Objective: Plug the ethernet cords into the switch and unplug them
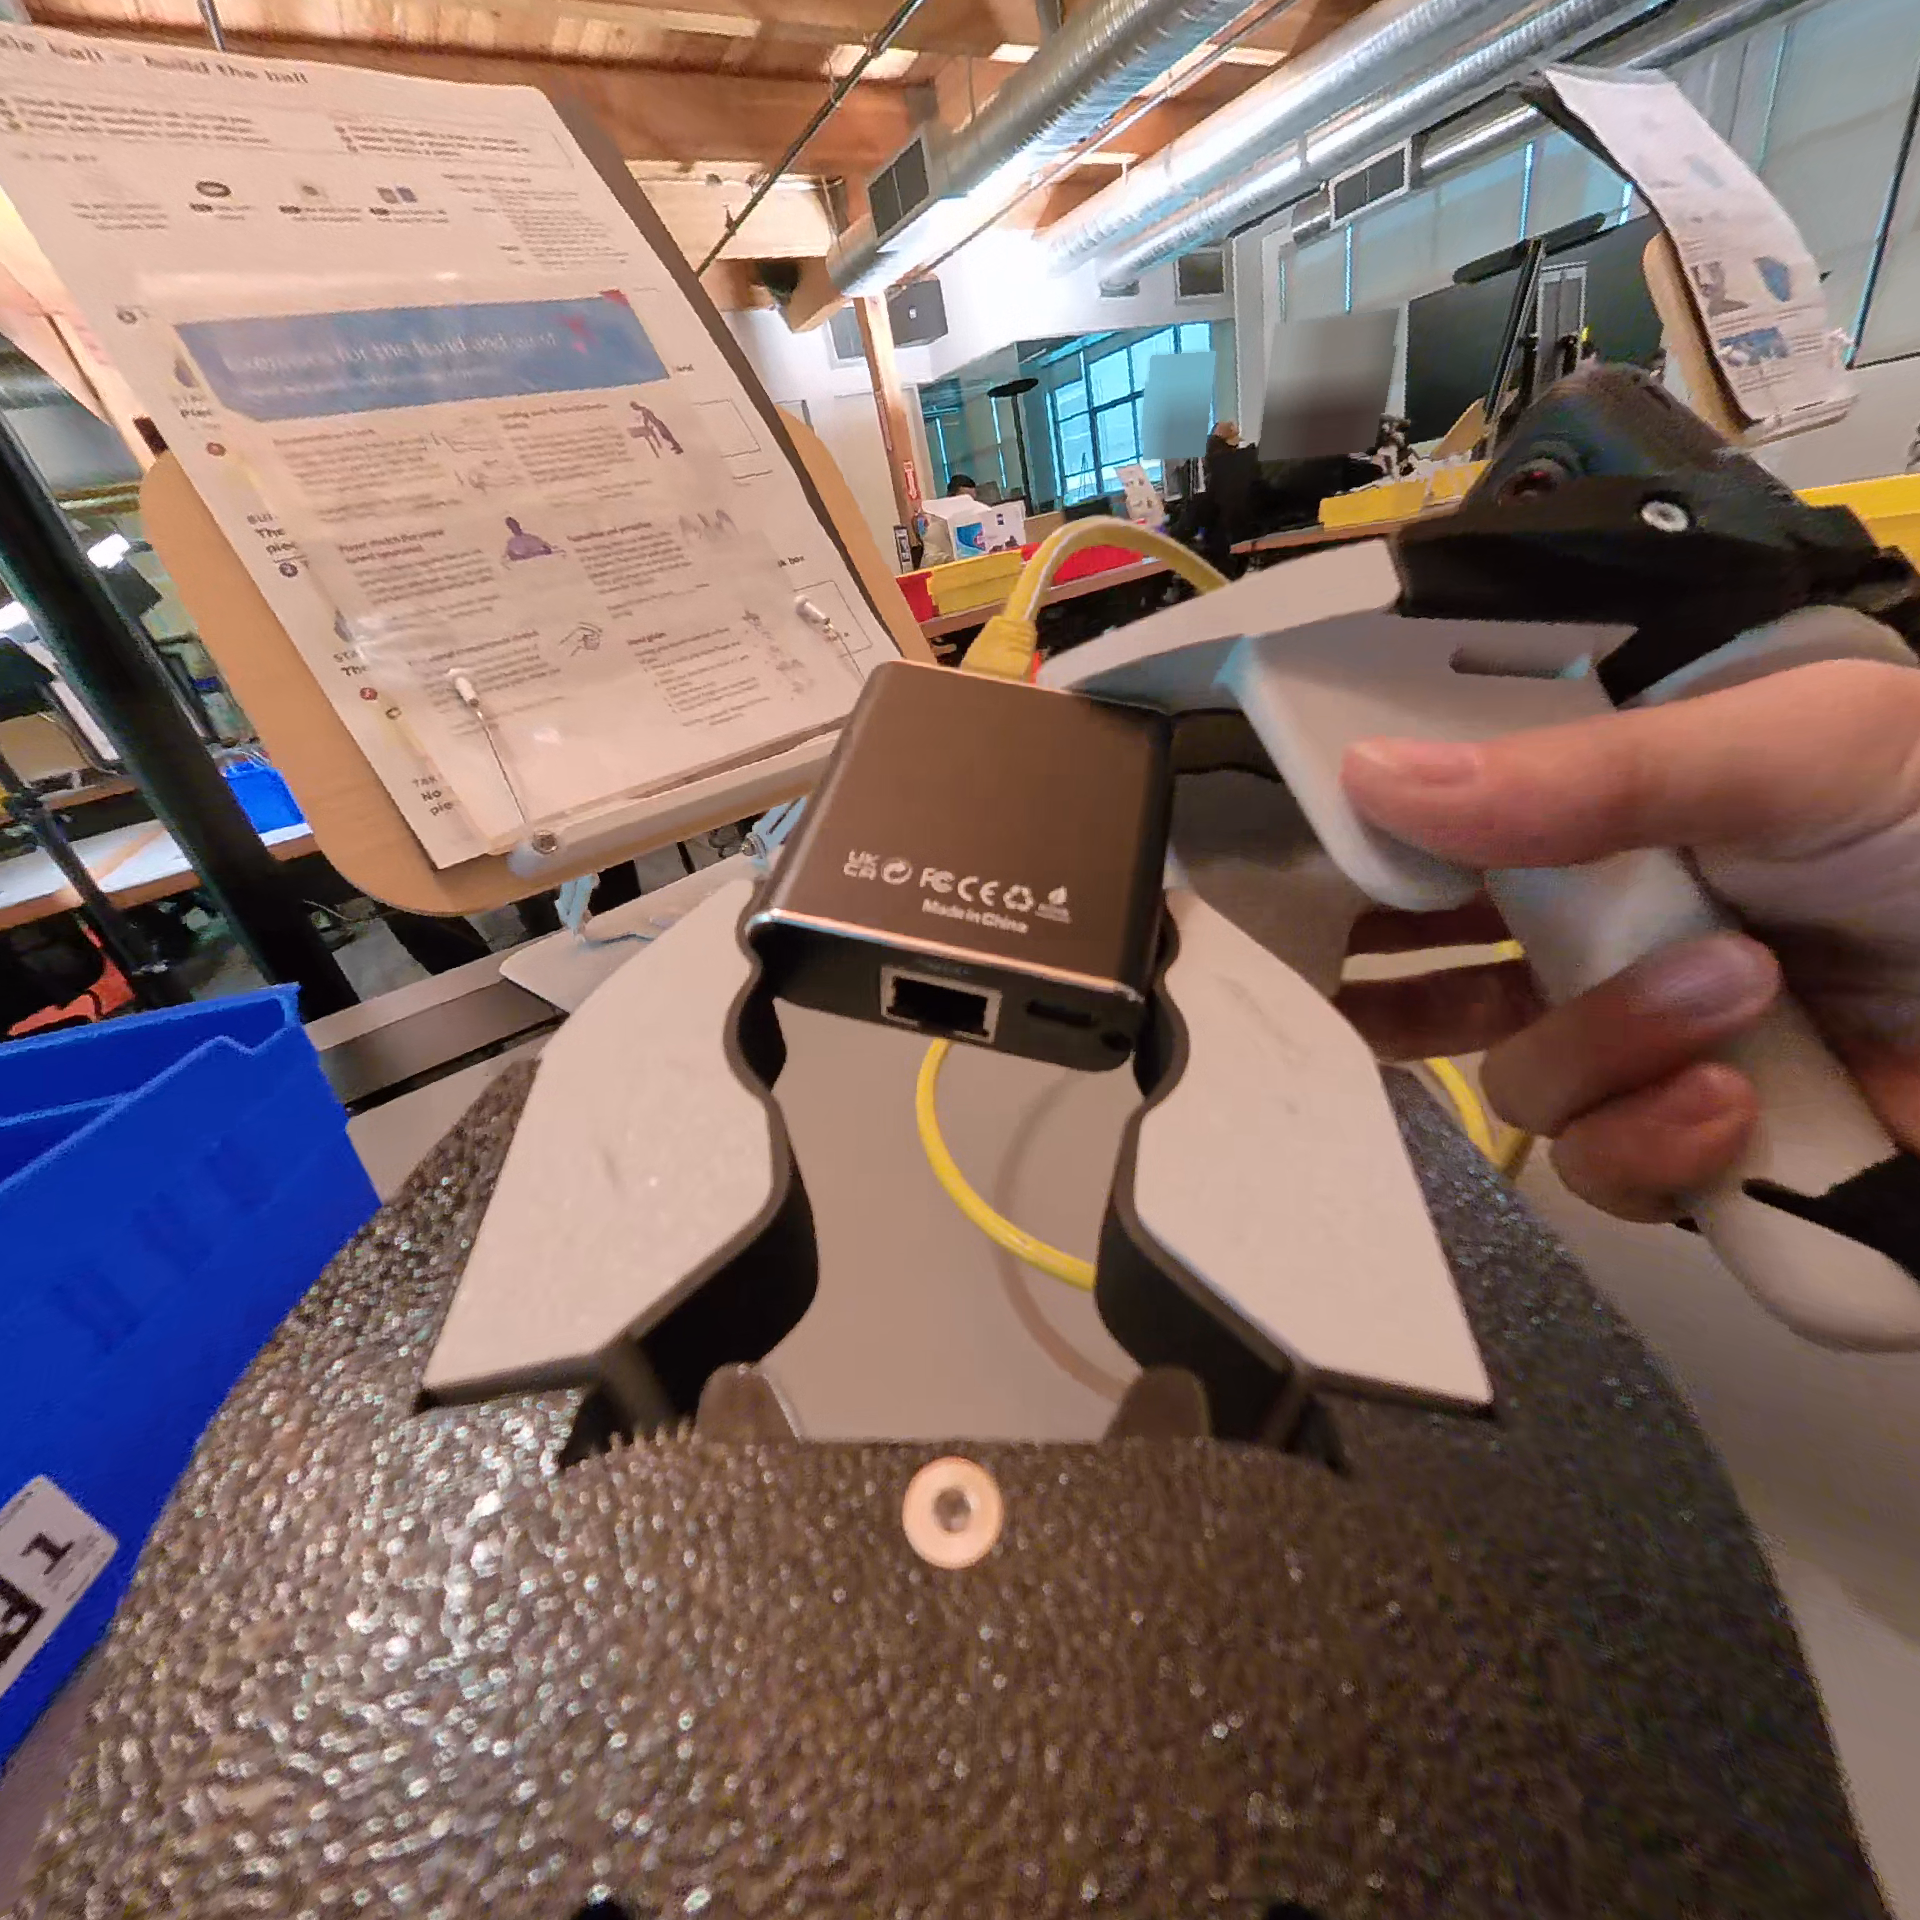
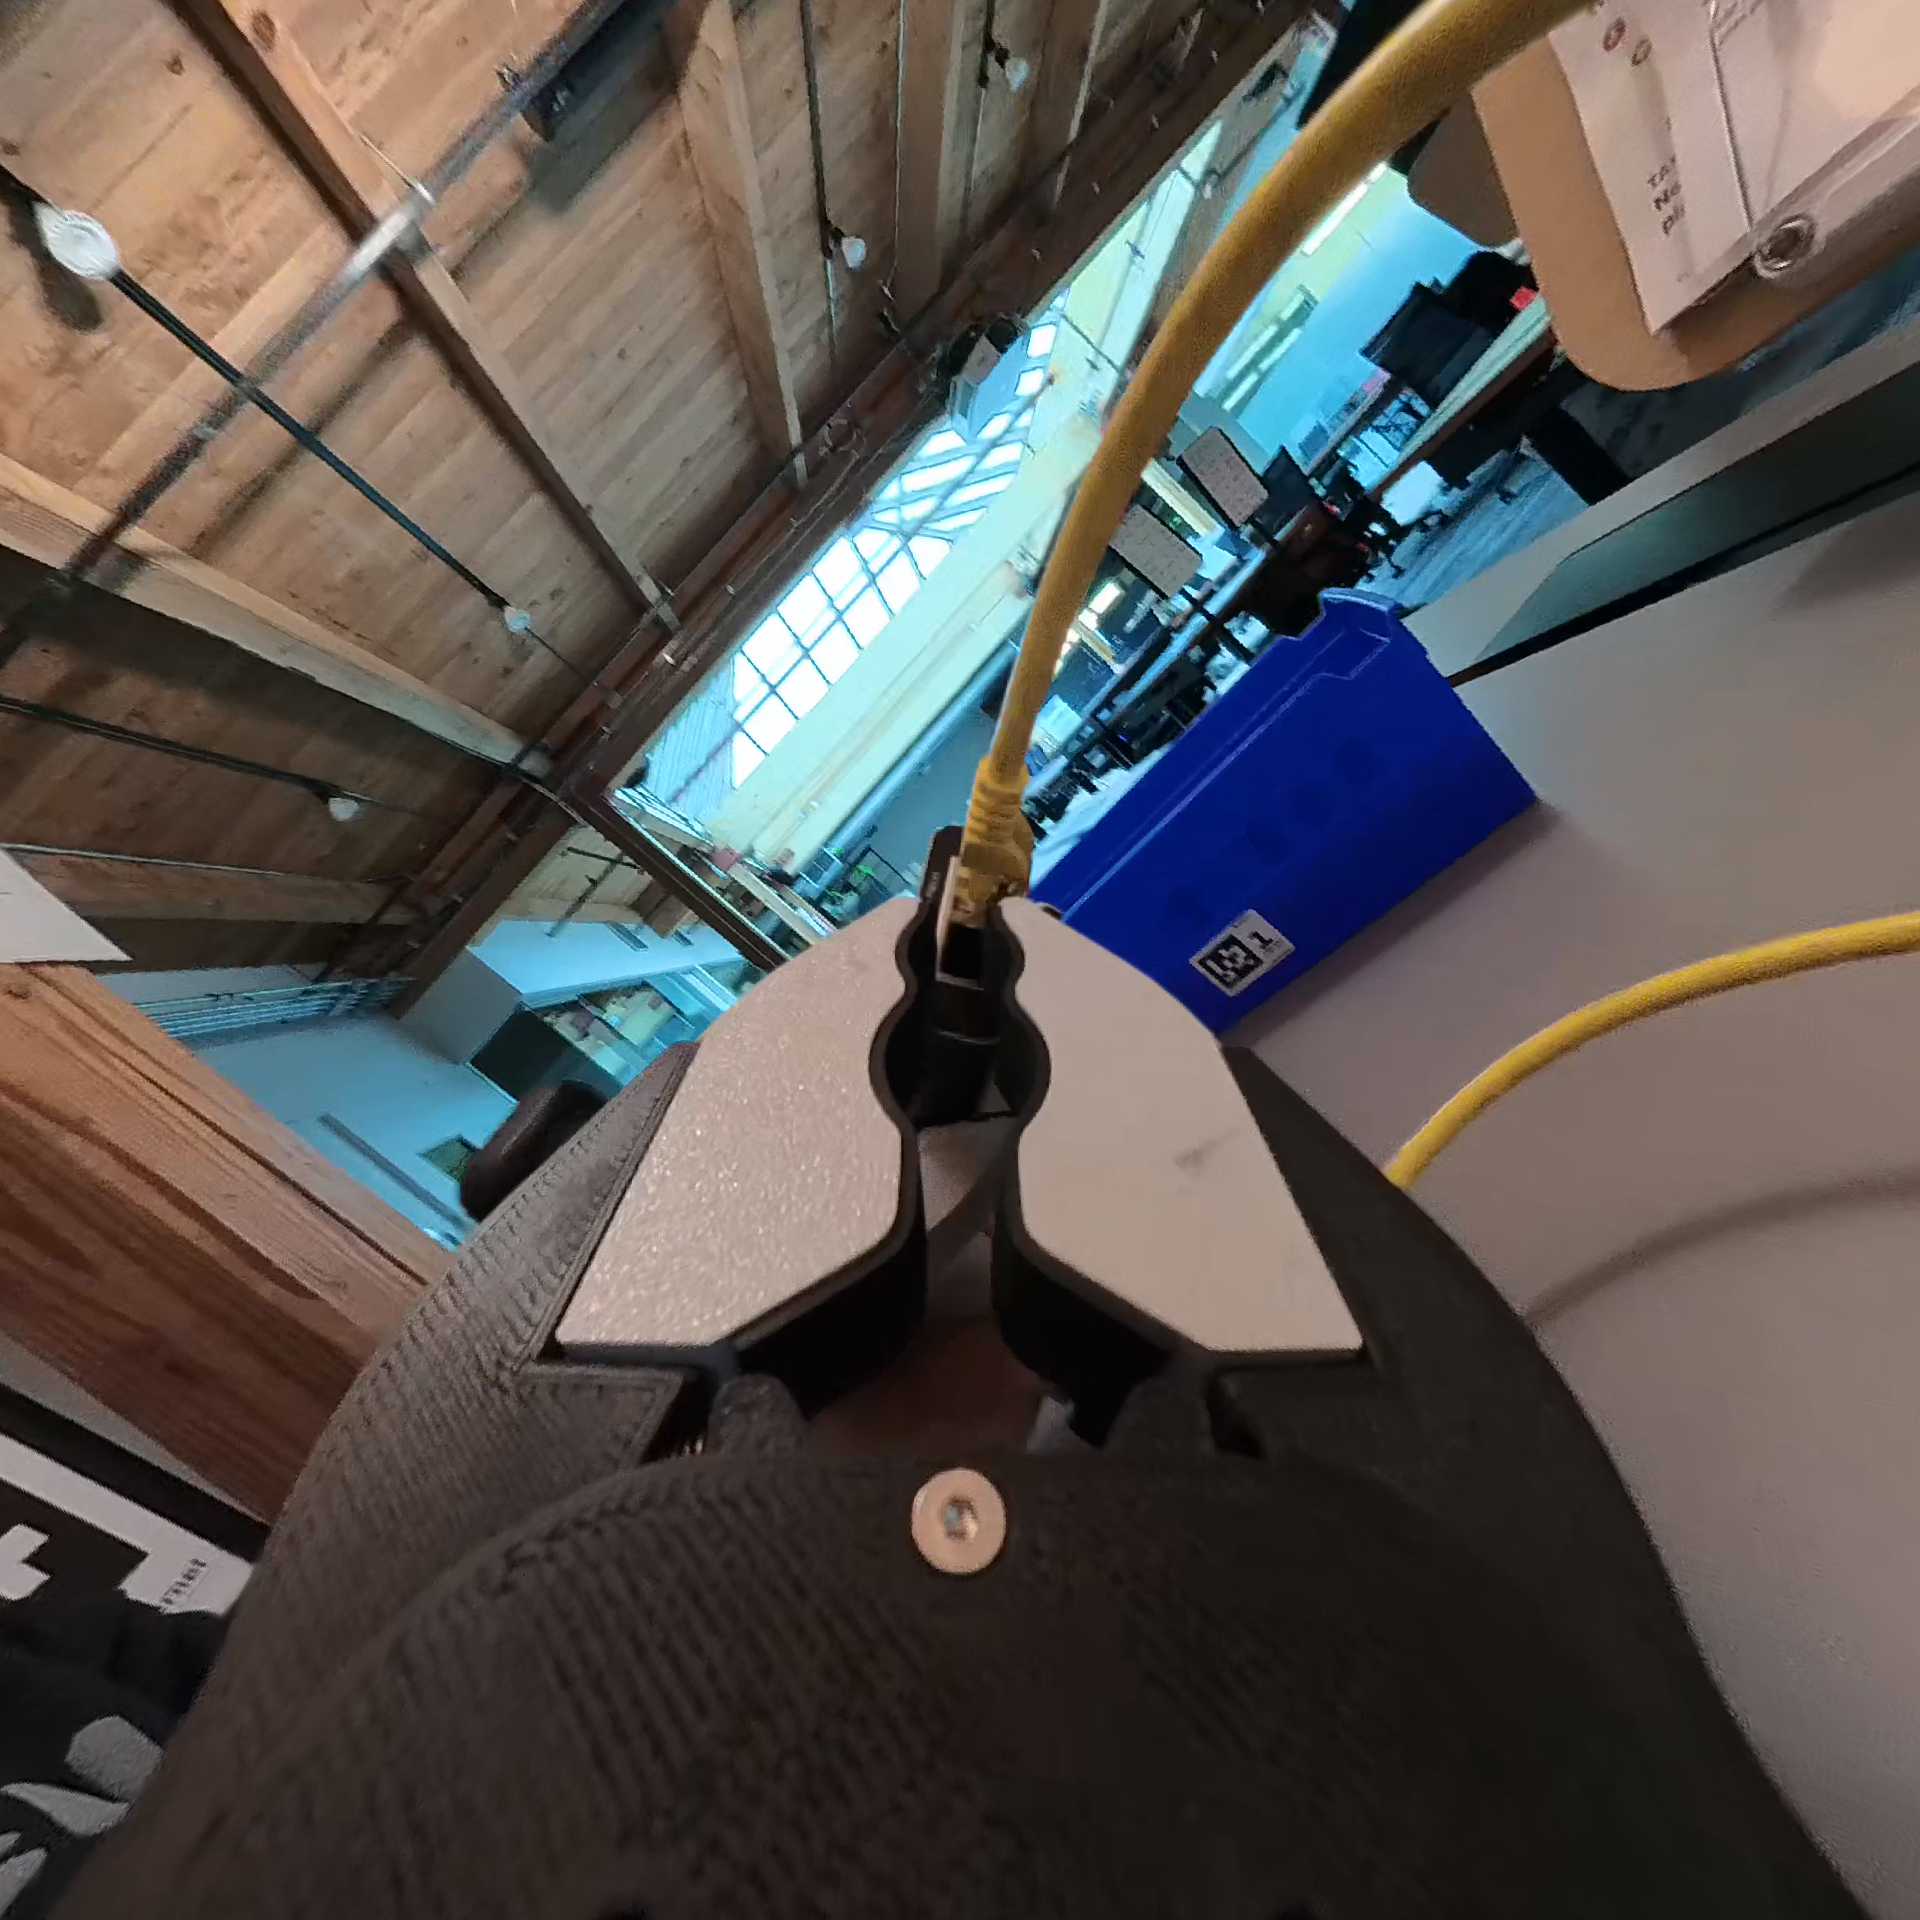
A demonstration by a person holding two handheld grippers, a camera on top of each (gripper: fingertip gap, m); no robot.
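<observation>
My left gripper (image 1: 951, 935) is shut on the black switch (image 1: 987, 810), held by its sides above the table. An empty port (image 1: 940, 1013) faces the camera. A yellow ethernet cord (image 1: 966, 1195) loops under the switch, and its plug (image 1: 1003, 634) sits in the switch's far end. My right gripper (image 1: 1122, 665), held by a hand (image 1: 1662, 883), reaches in from the right over that far end. In the right wrist view the right gripper (image 2: 977, 914) is closed around the yellow plug (image 2: 992, 831) where it meets the switch (image 2: 951, 997). The cord (image 2: 1091, 520) arcs upward.
A blue bin (image 1: 135, 1195) stands at the left on the grey table (image 2: 1662, 831); it also shows in the right wrist view (image 2: 1299, 790). A document stand with printed sheets (image 1: 468, 520) is behind the switch. A black pole (image 1: 156, 727) rises at the far left.
</observation>
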